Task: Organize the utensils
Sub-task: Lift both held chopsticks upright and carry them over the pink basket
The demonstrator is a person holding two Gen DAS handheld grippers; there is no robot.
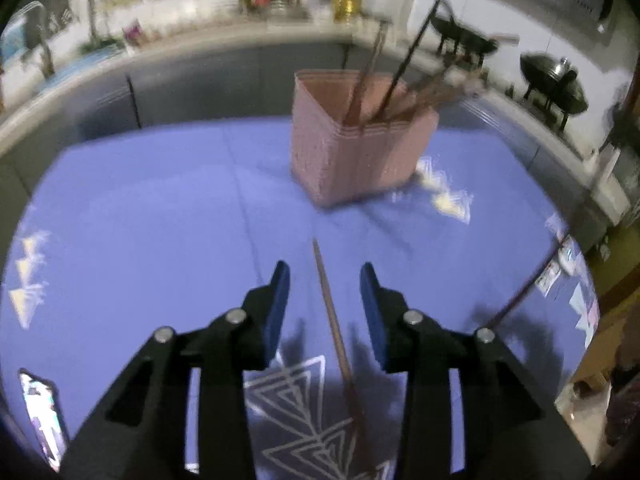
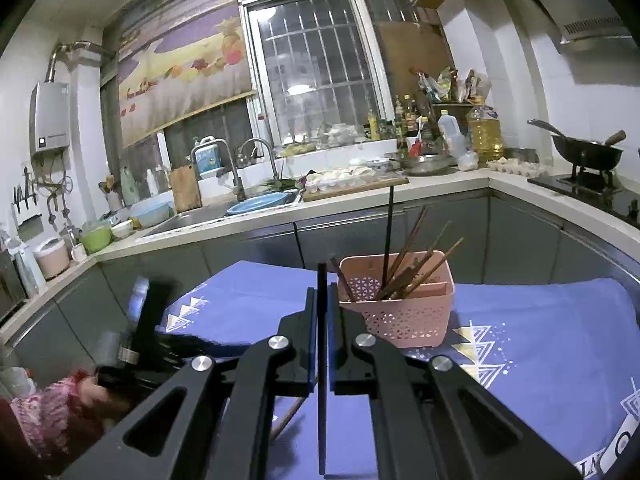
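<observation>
A pink basket holding several chopsticks stands on the blue cloth; it also shows in the right wrist view. My left gripper is open low over the cloth, and a brown chopstick lies on the cloth between its fingers. My right gripper is shut on a black chopstick, held upright above the cloth, near and left of the basket. Another brown chopstick lies at the right of the cloth.
A kitchen counter with a sink, bottles and a wok on a stove runs behind the table. A phone lies at the cloth's near left. The left gripper's body sits left in the right wrist view.
</observation>
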